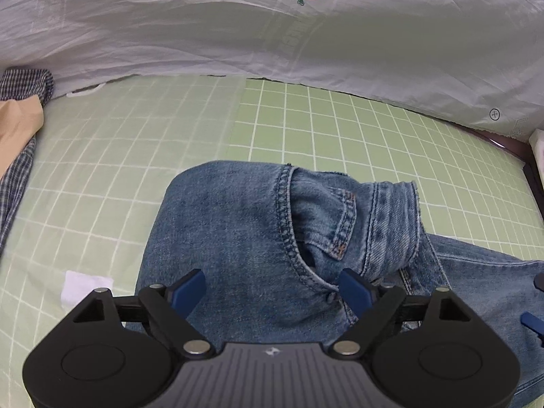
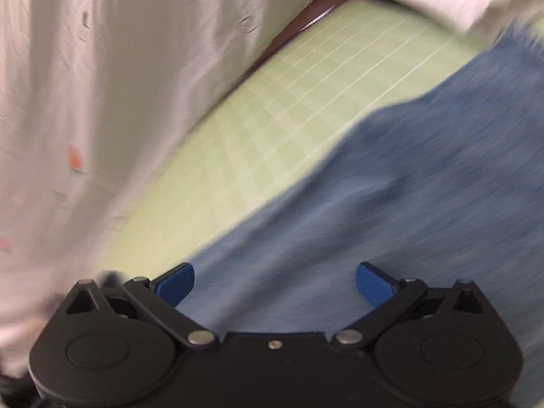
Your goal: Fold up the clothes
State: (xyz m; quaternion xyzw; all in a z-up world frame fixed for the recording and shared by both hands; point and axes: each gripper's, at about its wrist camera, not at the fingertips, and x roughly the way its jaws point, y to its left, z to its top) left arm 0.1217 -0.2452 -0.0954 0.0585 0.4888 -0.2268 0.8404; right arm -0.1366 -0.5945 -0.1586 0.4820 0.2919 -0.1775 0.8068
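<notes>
Two claws, both spread wide, over jeans (image 1: 238,224).
Our left claw (image 1: 272,292) and right claw (image 2: 275,285) grip nothing; jeans lie crumpled on the green checked bed sheet (image 1: 306,125), beneath both.

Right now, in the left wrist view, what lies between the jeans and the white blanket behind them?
Only bare green checked sheet lies between the jeans and the white blanket; the left wrist view shows this clearly.
</notes>
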